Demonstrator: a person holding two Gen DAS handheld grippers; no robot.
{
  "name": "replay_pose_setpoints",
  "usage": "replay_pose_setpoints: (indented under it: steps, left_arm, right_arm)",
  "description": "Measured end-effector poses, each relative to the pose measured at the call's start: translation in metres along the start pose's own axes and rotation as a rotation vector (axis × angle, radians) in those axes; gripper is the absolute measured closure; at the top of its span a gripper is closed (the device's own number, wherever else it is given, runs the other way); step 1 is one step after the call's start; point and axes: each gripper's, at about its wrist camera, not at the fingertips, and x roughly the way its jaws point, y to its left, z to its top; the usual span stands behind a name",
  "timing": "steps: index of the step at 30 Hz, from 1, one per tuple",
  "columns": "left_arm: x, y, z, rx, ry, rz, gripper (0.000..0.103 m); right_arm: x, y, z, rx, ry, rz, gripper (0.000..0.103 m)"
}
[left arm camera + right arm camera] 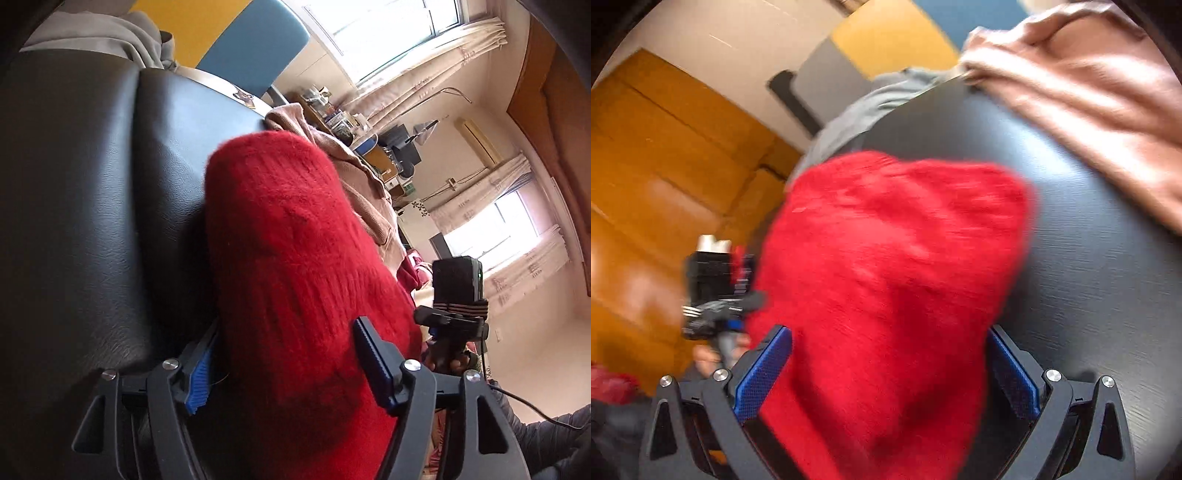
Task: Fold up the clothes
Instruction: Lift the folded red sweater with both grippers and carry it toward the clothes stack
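A fuzzy red knit sweater (291, 258) lies bunched on a black leather surface (85, 206). My left gripper (284, 365) has its jaws wide apart, and a thick fold of the sweater fills the gap between them. The sweater also shows in the right wrist view (886, 266), blurred. My right gripper (890, 365) also has wide jaws with the red knit filling the gap. Each gripper appears in the other's view: the right one (454, 325) beyond the sweater, the left one (716, 295) at the left.
A pink-beige garment (1089, 96) lies past the sweater on the black surface (1108, 277), also in the left wrist view (351, 162). A grey garment (110, 33) lies at the far edge. A blue chair (255, 48) stands behind. Orange wooden floor (646, 166) shows left.
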Motion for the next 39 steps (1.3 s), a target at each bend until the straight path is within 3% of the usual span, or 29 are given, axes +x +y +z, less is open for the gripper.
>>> replay_pose_setpoints:
  steps: [3,6,8,10,12,13,14,16,21,25,31,35,39]
  left_arm:
    - [0.012,-0.001,0.0,0.012,0.02,-0.022,0.031]
    - [0.013,-0.001,-0.002,-0.005,0.016,-0.017,0.033]
    - [0.015,-0.001,-0.003,-0.016,0.014,-0.014,0.047]
    - [0.014,-0.001,-0.006,-0.028,0.005,-0.011,0.058]
    - [0.004,-0.007,-0.015,-0.021,-0.029,0.0,0.064]
    - [-0.001,-0.01,-0.02,-0.016,-0.045,0.005,0.066]
    - [-0.006,-0.011,-0.024,-0.019,-0.06,0.003,0.066]
    - [-0.024,-0.013,-0.034,-0.029,-0.1,-0.001,0.068]
    - [-0.083,-0.014,-0.057,-0.042,-0.199,0.033,0.068]
    - [-0.156,-0.009,-0.074,-0.058,-0.335,0.114,0.068]
    - [-0.296,-0.001,-0.09,-0.065,-0.615,0.282,0.068]
    - [-0.394,0.0,-0.087,-0.064,-0.822,0.407,0.068]
    - [-0.469,0.014,-0.08,-0.11,-0.967,0.521,0.068]
  right_arm:
    - [0.02,0.008,0.008,-0.022,0.002,0.016,0.0]
    - [0.025,0.021,-0.003,-0.148,-0.019,-0.023,0.0]
    - [0.029,0.03,-0.01,-0.235,-0.031,-0.052,0.0]
    - [0.041,0.048,-0.019,-0.397,0.019,-0.152,0.0]
    - [0.049,0.058,-0.015,-0.369,0.047,-0.215,0.0]
    - [0.052,0.063,-0.013,-0.354,0.063,-0.229,0.006]
    - [0.052,0.069,-0.015,-0.359,0.072,-0.214,0.021]
    - [0.054,0.081,-0.018,-0.369,0.089,-0.183,0.035]
    - [0.088,0.117,-0.025,-0.391,0.119,-0.065,0.04]
    - [0.136,0.169,-0.017,-0.455,0.15,0.052,0.041]
    - [0.222,0.301,0.023,-0.638,0.179,0.252,0.041]
    - [0.283,0.419,0.063,-0.77,0.183,0.386,0.041]
    - [0.34,0.524,0.089,-0.873,0.186,0.471,0.041]
